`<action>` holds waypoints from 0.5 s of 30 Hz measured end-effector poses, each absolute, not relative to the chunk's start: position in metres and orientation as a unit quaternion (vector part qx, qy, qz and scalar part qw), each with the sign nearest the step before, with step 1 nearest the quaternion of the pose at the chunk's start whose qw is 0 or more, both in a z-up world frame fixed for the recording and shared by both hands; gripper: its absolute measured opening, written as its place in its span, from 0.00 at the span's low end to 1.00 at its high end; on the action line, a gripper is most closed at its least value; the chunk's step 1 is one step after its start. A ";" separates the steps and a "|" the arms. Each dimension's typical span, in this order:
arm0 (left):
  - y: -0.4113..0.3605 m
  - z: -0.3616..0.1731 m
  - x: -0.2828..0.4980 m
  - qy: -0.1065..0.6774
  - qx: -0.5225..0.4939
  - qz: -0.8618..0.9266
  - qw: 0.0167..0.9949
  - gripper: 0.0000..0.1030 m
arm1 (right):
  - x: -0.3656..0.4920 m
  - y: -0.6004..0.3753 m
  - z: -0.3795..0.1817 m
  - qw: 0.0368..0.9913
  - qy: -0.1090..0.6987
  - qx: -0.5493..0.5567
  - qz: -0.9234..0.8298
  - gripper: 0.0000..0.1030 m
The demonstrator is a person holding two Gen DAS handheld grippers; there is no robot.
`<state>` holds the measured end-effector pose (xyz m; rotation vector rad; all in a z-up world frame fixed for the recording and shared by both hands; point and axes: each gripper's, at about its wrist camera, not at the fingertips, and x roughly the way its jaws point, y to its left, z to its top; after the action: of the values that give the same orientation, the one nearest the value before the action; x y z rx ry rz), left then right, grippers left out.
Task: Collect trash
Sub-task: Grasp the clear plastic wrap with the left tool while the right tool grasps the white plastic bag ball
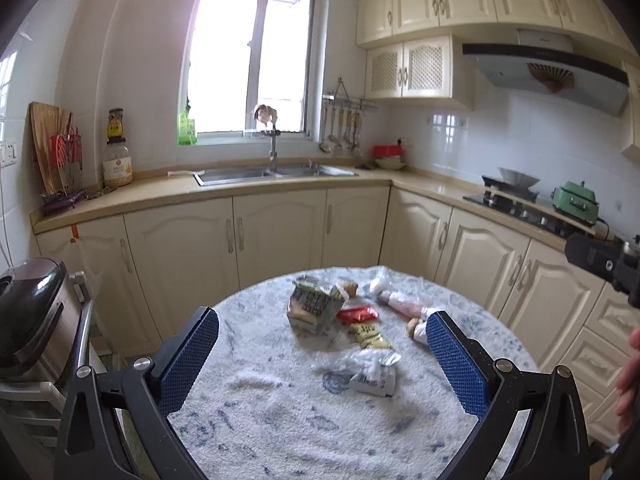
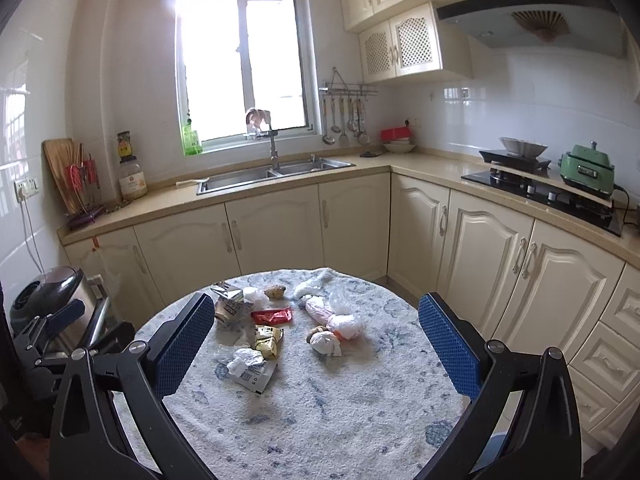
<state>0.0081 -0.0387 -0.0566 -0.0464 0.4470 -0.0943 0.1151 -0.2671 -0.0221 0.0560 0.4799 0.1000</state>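
Observation:
Trash lies on a round table with a white and blue cloth (image 1: pixel 280 412) (image 2: pixel 320 408). There is a crushed carton (image 1: pixel 314 307) (image 2: pixel 229 307), a red wrapper (image 1: pixel 357 313) (image 2: pixel 272 315), a yellow wrapper (image 1: pixel 370 335) (image 2: pixel 268 340), a crumpled white wrapper (image 1: pixel 374 376) (image 2: pixel 250 366), and knotted plastic bags (image 1: pixel 404 302) (image 2: pixel 334 318). My left gripper (image 1: pixel 322 364) is open and empty, above the near part of the table. My right gripper (image 2: pixel 316 352) is open and empty, also short of the trash.
A metal bin with a dark lid (image 1: pixel 30 316) (image 2: pixel 56 300) stands left of the table. Cream cabinets (image 1: pixel 280 232), a sink (image 1: pixel 272 174) and a stove (image 2: pixel 540 188) line the walls behind. The right gripper's body (image 1: pixel 604 264) shows at the left wrist view's right edge.

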 end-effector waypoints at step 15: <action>-0.052 -0.156 0.202 0.383 -0.014 -0.072 0.921 0.99 | 0.212 -0.275 -0.130 0.925 0.375 0.043 0.046 1.00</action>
<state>0.2018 -0.0516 -0.1561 -0.0295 0.7859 -0.1471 0.2123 -0.2752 -0.1305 0.0888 0.7696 0.0944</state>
